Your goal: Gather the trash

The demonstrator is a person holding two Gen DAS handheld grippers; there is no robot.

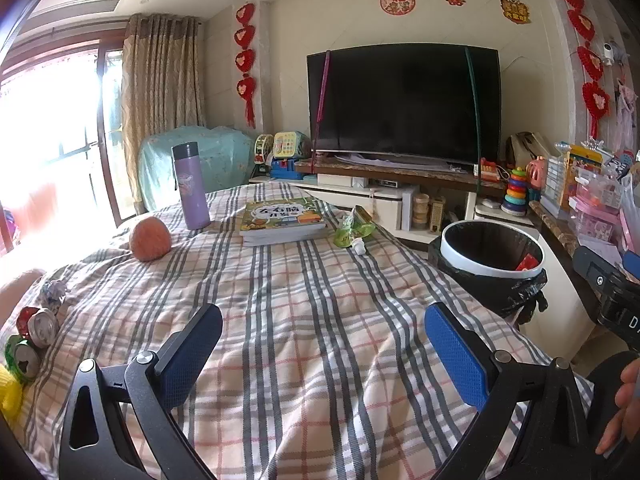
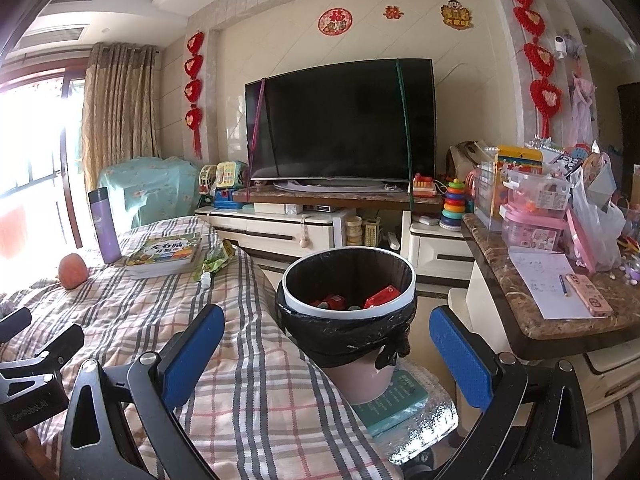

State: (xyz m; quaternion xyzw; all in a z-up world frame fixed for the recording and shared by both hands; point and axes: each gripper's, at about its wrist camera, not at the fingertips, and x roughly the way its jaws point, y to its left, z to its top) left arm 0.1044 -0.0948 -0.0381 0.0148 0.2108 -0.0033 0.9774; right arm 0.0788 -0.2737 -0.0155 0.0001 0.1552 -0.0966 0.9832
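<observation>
A round bin (image 1: pixel 490 258) (image 2: pixel 348 284) lined with a black bag stands right of the plaid-covered table (image 1: pixel 304 312) (image 2: pixel 132 312); red packaging (image 2: pixel 381 296) lies inside it. A green wrapper (image 1: pixel 354 227) (image 2: pixel 216 258) and a small white scrap (image 1: pixel 359 246) (image 2: pixel 205 279) lie beside the books. Crushed cans (image 1: pixel 34 336) and a crumpled foil wad (image 1: pixel 51 292) sit at the table's left edge. My left gripper (image 1: pixel 322 344) hangs open over the cloth, holding nothing. My right gripper (image 2: pixel 326 346) is open over the table's right edge, just before the bin, also with nothing in it.
A purple flask (image 1: pixel 191 186) (image 2: pixel 104 226), a stack of books (image 1: pixel 282 220) (image 2: pixel 164 254) and an orange fruit (image 1: pixel 150 238) (image 2: pixel 73 265) stand on the table. A cluttered marble counter (image 2: pixel 536 312) is at the right, with a TV (image 1: pixel 404 102) and toy-laden cabinet behind.
</observation>
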